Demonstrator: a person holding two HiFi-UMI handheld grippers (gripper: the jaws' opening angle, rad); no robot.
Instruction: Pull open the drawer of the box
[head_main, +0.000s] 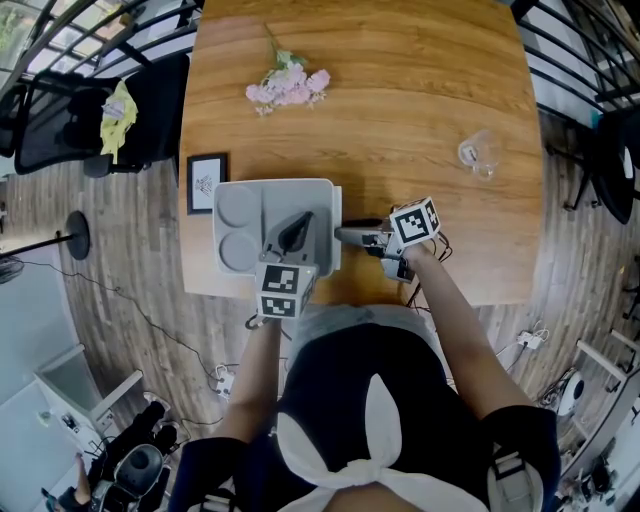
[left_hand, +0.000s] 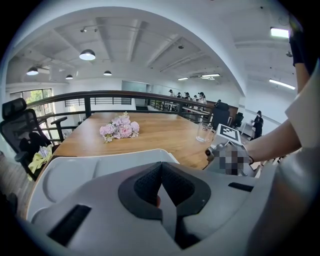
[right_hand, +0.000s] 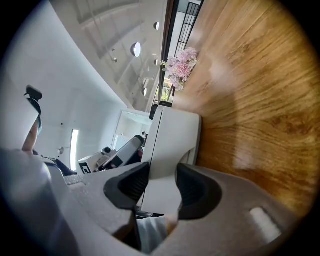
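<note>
In the head view the box (head_main: 300, 190) stands on the wooden counter (head_main: 400, 100), at its near edge and toward the near left corner. The box is light grey with rounded corners. Its top has two round recesses on the left side and a flat field on the right. The left tool (head_main: 295, 232) lies on this top, and the right tool (head_main: 345, 235) is at the right side of the box. A small framed picture (head_main: 206, 183) lies just beside the box at the left edge of the counter; its print is too small to read. Pink flowers (head_main: 288, 86) lie near the far edge and a clear glass (head_main: 478, 152) near the right edge. The cubes on both tools show only black and white square patterns, with no words.

In the left gripper view the dark pads of the left tool meet with nothing between them, just above the grey top of the box.

In the right gripper view the right tool's jaws stand partly apart. A flat white part of the box, probably the drawer front (right_hand: 161, 175), fills the gap between them, and both pads seem to press on it. No brand or label shows on the box.
</note>
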